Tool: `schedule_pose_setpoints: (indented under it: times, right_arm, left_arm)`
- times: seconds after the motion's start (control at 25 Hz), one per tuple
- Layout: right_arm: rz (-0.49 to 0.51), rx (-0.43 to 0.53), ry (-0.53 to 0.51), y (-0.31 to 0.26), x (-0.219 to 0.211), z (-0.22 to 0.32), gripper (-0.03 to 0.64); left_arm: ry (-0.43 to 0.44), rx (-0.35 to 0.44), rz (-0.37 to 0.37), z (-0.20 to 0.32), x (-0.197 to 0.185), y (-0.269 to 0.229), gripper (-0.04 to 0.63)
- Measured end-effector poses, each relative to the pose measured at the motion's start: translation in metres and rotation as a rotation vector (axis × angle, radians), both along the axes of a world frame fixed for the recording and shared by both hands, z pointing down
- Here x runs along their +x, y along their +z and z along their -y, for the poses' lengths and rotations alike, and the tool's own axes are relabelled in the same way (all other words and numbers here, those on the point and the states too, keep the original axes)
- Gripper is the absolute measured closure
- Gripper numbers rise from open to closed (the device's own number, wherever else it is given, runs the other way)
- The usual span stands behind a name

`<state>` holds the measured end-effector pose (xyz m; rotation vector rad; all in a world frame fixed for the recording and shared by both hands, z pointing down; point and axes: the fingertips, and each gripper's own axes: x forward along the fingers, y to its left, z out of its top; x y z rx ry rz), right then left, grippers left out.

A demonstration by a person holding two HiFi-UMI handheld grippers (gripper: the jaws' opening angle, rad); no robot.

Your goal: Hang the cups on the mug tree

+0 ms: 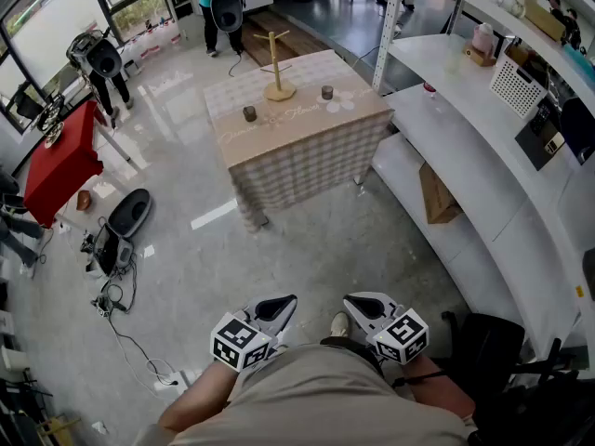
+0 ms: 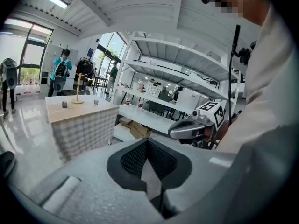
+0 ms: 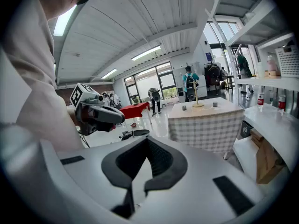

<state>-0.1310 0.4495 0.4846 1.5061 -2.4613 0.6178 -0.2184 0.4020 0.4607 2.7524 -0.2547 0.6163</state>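
Far ahead of both closed, empty hand-held grippers [image 1: 284, 304] [image 1: 354, 303], two cups [image 1: 249, 113] [image 1: 327, 92] flank the mug tree [image 1: 276, 65].

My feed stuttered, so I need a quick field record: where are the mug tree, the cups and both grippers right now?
mug tree: upright on the table, pegs bare
left cup: standing on the table, apart from the tree
right cup: standing on the table, on the tree's other side
left gripper: shut, nothing between its jaws, close to the body
right gripper: shut, empty, close to the body
gap: open floor lies between both grippers and the table
progress: no cup hung yet
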Motion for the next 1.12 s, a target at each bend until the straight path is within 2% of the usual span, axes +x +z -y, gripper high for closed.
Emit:
schedule_pose_setpoints:
  times: [0.28, 0.4, 0.52, 0.64, 0.76, 0.92, 1.12]
  right_arm:
    - [-0.006, 0.005, -0.005, 0.000, 0.079, 0.009, 0.604]
    - [0.002, 0.006, -0.008, 0.007, 0.112, 0.013, 0.605]
    - [0.009, -0.014, -0.025, 0.017, 0.136, 0.019, 0.604]
    - [0.014, -0.017, -0.035, 0.022, 0.151, 0.029, 0.604]
    - [0.009, -0.012, -0.017, 0.028, 0.164, 0.049, 0.601]
    - [-0.002, -0.009, -0.002, 0.034, 0.177, 0.088, 0.588]
    - [-0.038, -0.030, 0.028, 0.041, 0.195, 0.149, 0.550]
  left_arm:
    - [0.001, 0.001, -0.004, 0.012, 0.082, -0.004, 0.591]
    - [-0.013, 0.017, 0.005, 0.017, 0.112, -0.002, 0.591]
    - [-0.026, 0.001, 0.009, 0.021, 0.137, -0.002, 0.591]
    - [-0.021, 0.004, 0.025, 0.027, 0.152, -0.003, 0.591]
    - [-0.051, -0.006, 0.025, 0.046, 0.158, -0.002, 0.591]
    - [-0.100, -0.008, -0.008, 0.090, 0.168, 0.001, 0.591]
    - [-0.104, -0.016, -0.043, 0.160, 0.182, 0.012, 0.591]
